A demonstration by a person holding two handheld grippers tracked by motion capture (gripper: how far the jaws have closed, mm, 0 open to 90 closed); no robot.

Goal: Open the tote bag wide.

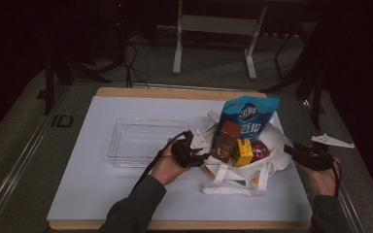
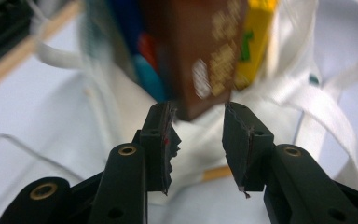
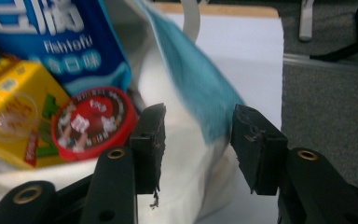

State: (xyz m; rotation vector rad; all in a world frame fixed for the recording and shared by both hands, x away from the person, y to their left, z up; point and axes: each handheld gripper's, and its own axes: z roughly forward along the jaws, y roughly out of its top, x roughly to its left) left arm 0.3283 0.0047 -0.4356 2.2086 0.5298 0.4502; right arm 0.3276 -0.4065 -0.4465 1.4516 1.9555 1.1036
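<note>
A white tote bag (image 1: pixel 272 160) lies slumped on the white mat, its mouth spread. Inside stand a blue snack pouch (image 1: pixel 250 119), a brown box (image 1: pixel 226 141), a yellow box (image 1: pixel 243 153) and a red round tin (image 1: pixel 260 150). My left gripper (image 1: pixel 201 155) is at the bag's left rim, open; in its own view the left gripper (image 2: pixel 198 140) has its jaws apart just below the brown box (image 2: pixel 205 51), touching nothing. My right gripper (image 1: pixel 289 148) is at the bag's right rim. The right gripper (image 3: pixel 198 135) is open, with the bag's teal-lined edge (image 3: pixel 196 84) hanging loose beyond the gap.
An empty clear plastic tray (image 1: pixel 145 141) sits on the mat left of the bag. The white mat (image 1: pixel 102 184) covers a wooden board (image 1: pixel 175 93) on a grey table. A metal frame stand (image 1: pixel 213 29) and cables lie beyond the table's far edge.
</note>
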